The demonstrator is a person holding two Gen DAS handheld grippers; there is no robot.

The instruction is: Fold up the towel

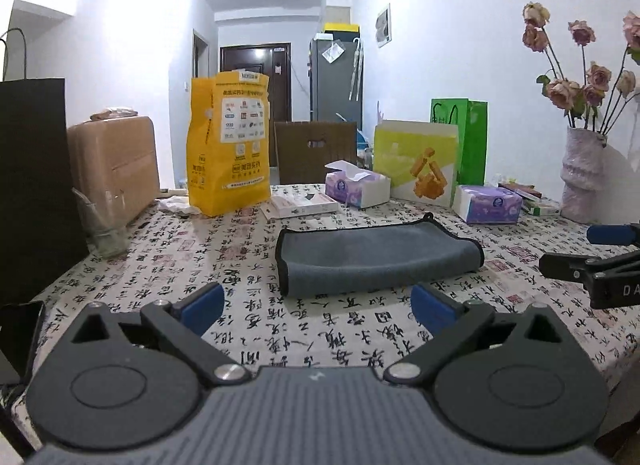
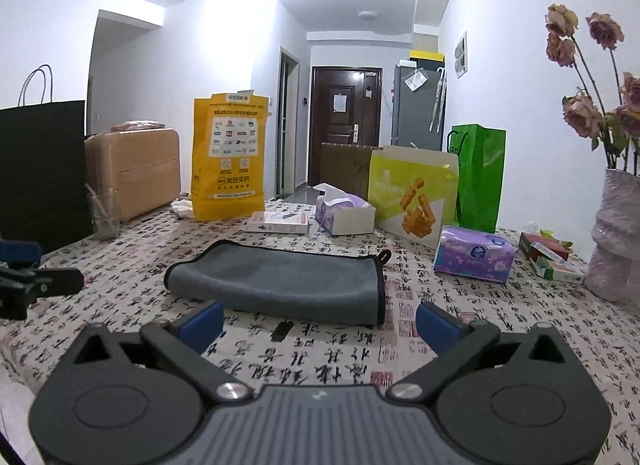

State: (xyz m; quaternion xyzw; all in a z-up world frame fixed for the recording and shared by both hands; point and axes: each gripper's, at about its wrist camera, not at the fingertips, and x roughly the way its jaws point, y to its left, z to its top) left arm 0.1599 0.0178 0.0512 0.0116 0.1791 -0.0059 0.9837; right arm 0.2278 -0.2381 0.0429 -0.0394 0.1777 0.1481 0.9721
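The left black two-finger gripper with blue pads (image 1: 318, 305) and the right gripper of the same make (image 2: 319, 323) are held spread wide above the table, nothing gripped between the jaws of either; the grey microfibre towel with black-bound edges (image 1: 376, 255) is seen lying just ahead of both, flat on the cloth, doubled over along its length, a small hanging loop (image 2: 385, 255) showing at one far corner. The towel is judged to be already folded once, so a further fold, or a release just made, seems to be the step in hand; which of the two cannot be told. For a next fold, one short end would need to be pinched at its corners by both grippers and carried across to the other. The table is covered by a white cloth printed with black calligraphy (image 1: 344, 337); behind the towel are ranged a tall yellow printed bag (image 1: 228, 145), purple tissue packs (image 2: 474, 255), a green gift bag (image 2: 480, 177) and a pale vase of faded roses (image 1: 582, 175); a dark door (image 2: 346, 125) is seen down the white hallway.
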